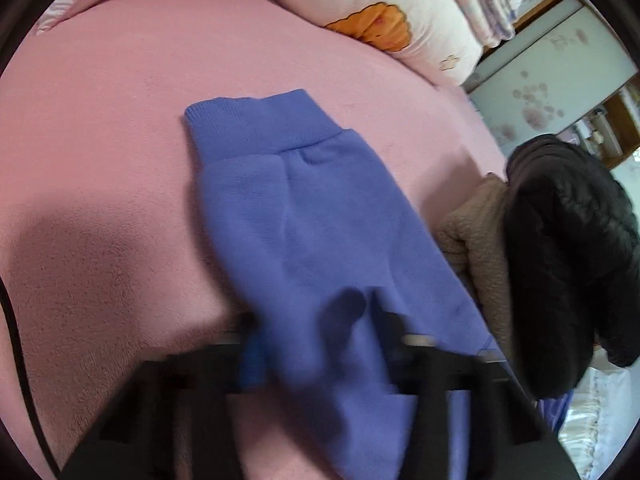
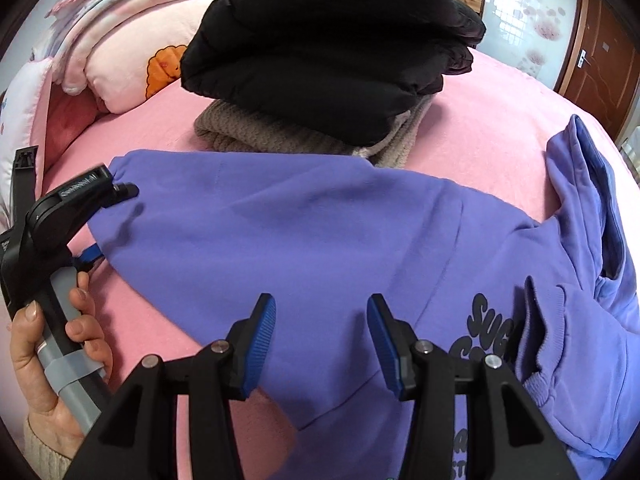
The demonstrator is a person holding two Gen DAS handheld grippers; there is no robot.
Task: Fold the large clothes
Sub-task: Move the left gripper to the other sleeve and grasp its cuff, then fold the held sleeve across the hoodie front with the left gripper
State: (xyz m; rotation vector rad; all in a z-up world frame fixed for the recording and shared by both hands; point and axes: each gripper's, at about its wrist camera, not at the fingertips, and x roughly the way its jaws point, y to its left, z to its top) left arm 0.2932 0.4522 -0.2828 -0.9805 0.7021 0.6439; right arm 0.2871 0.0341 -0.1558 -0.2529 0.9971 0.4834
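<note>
We read black "SUG" lettering on the purple fleece hoodie (image 2: 280, 232) in right wrist view only; right gripper (image 2: 322, 344) spread, left gripper (image 1: 320, 344) pinching hoodie sleeve.

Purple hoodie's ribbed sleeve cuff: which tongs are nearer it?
Left. The left tongs grip that purple hoodie sleeve leading to the ribbed cuff; right tongs hover over the body.

Purple hoodie (image 2: 280, 232) spread flat, sleeve folded across, on pink bed (image 2: 500, 92)
</note>
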